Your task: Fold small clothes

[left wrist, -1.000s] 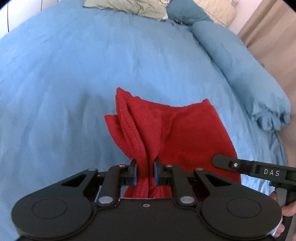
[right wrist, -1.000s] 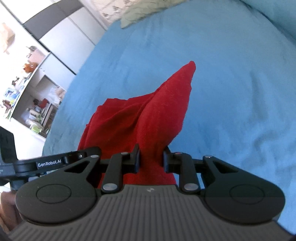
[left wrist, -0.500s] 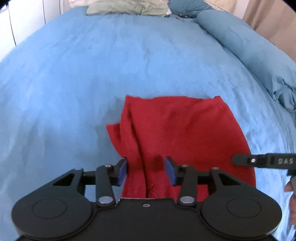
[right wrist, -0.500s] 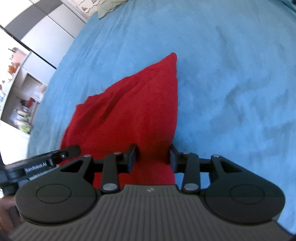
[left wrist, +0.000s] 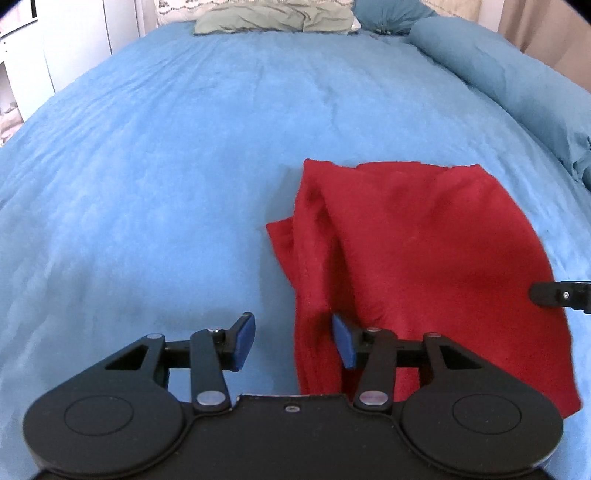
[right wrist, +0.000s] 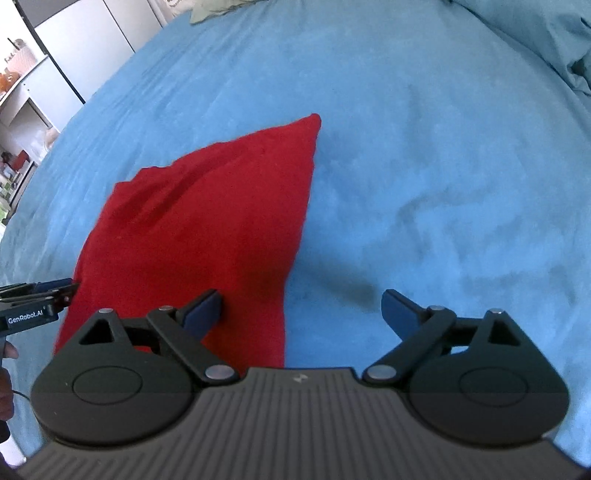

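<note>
Item: red cloth (left wrist: 424,258), folded, lay flat on the blue bed cover (left wrist: 184,166), its left edge bunched in ridges. Left gripper (left wrist: 293,341): fingers stood apart and held nothing, the right one over the cloth's near left edge. Right gripper (right wrist: 301,308): fingers were spread wide and empty, the left finger above the cloth's near right corner, the right finger above bare cover.

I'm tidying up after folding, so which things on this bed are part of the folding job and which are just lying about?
Part of the job:
red garment, lying on the blue bedspread
left gripper, open
right gripper, open

Just lying about:
green pillow
rolled blue duvet
white shelves
</note>
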